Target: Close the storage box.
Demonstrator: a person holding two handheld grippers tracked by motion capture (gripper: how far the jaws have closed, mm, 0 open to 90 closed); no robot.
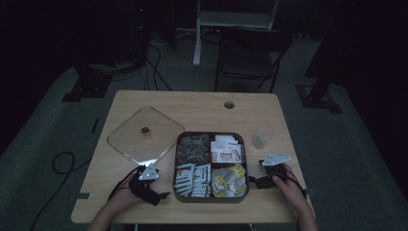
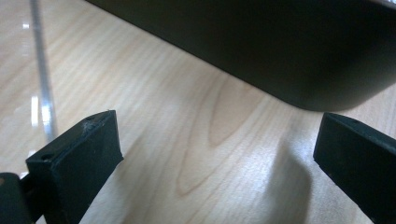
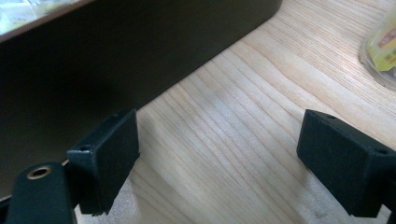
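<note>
The room is dark around you, with a folding chair (image 1: pixel 250 53) beyond the far edge and cables on the floor; the light wood bench (image 1: pixel 202 108) carries everything. The box (image 1: pixel 211 197) sits at the middle near you, open, its four compartments full of packets: dark ones far left, white and orange far right, white near left, yellow and white near right. The clear lid (image 1: pixel 144 134) already lies off on the bench, just left of the box, knob up. A small cup (image 1: pixel 262 137) stands to the right of the box, a little apart.

So the opening looks done; whatever is to be picked out or moved is, as far as I can judge, not yet started, since both tongs carry nothing.

Your left tongs (image 1: pixel 156 192) rest low on the bench near the box's near left corner, just by the lid's near corner, jaws spread wide over bare wood, with the dark box wall ahead in the left gripper view. Your right tongs (image 1: pixel 255 182) lie low just right of the box's near right corner, jaws likewise spread and empty, the box wall at their left and the cup's edge far right in the right gripper view.
</note>
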